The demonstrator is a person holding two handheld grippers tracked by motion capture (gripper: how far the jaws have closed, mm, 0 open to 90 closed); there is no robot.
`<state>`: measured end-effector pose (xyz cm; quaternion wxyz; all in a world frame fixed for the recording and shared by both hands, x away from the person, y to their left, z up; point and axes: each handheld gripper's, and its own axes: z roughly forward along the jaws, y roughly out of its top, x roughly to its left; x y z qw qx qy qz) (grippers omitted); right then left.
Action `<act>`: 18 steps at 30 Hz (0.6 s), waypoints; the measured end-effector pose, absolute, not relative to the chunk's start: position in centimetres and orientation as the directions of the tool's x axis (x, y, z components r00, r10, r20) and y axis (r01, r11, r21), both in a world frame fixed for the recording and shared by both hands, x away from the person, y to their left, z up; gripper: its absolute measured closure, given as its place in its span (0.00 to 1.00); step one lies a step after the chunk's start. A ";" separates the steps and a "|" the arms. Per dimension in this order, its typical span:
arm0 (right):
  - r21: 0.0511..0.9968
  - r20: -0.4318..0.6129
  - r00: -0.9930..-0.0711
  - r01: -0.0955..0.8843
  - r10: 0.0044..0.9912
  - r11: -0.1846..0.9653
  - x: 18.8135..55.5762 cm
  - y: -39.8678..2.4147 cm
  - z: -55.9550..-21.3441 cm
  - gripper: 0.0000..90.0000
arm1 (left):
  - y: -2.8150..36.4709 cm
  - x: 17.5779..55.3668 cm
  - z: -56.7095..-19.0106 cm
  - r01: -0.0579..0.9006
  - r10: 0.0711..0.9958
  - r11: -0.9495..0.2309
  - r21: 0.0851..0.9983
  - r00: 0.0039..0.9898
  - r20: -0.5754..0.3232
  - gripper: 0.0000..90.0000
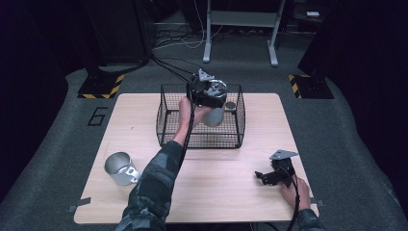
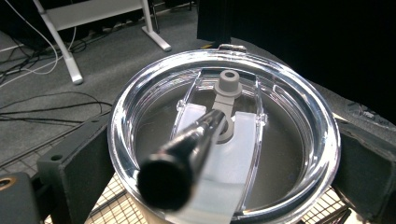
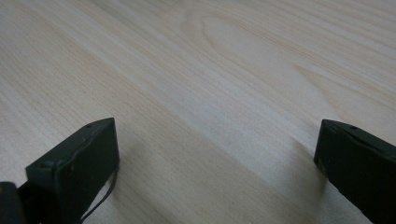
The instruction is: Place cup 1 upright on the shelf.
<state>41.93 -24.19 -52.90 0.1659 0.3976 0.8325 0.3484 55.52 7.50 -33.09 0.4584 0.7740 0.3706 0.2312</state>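
Note:
My left gripper (image 1: 208, 91) hangs above the black wire basket (image 1: 168, 115), shut on a steel tumbler (image 1: 214, 116). In the left gripper view the tumbler's clear lid (image 2: 299, 140) sits between both black jaws, and a dark straw (image 2: 187, 149) sticks up out of it toward the camera. My right gripper (image 1: 263, 177) rests at the table's front right, open, its jaws pointing left. In the right gripper view, the right gripper (image 3: 215, 154) has only bare wood between its fingers (image 3: 79, 158).
A second steel mug (image 1: 120, 168) with a handle sits on the wooden table (image 1: 216, 192) at the front left. A small grey round object (image 1: 231, 106) lies inside the basket beside the tumbler. Cables and a desk frame (image 1: 240, 29) lie on the floor beyond.

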 end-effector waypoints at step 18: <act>0.714 -0.001 -0.626 0.545 0.780 0.439 41.9 -24.2 -52.9 0.00 | 6.3 56.8 -36.1 0.421 0.797 -0.272 0.865 0.602 -0.043 0.04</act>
